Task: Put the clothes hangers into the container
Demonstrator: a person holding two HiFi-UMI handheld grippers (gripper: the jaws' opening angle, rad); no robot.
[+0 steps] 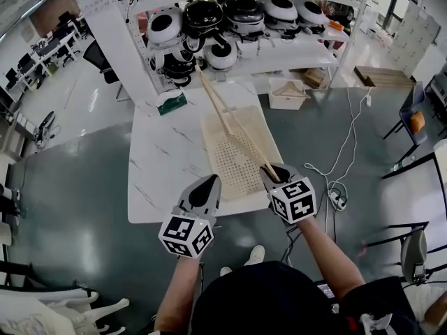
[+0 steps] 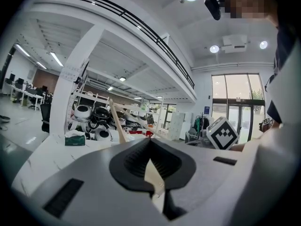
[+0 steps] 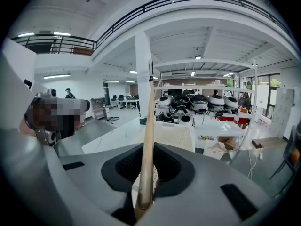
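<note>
1. Right gripper view: my right gripper [image 3: 143,199] is clamped on the wooden hanger [image 3: 146,149], and the stick runs straight up out of the jaws.
2. Head view: the hanger [image 1: 234,121] slants over the beige perforated container [image 1: 234,162] on the white table [image 1: 164,159], with its far end toward the shelf of cookers [image 1: 230,19].
3. My left gripper [image 1: 207,185] sits at the container's near left corner. Its jaws are pinched on what looks like the cream rim [image 2: 153,173].

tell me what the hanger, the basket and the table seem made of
The hanger looks like wood: pale tan, smooth matte bars. The basket is probably plastic: cream, with a moulded grid of small holes. The table top is glossy white with grey veins, marble or an imitation.
</note>
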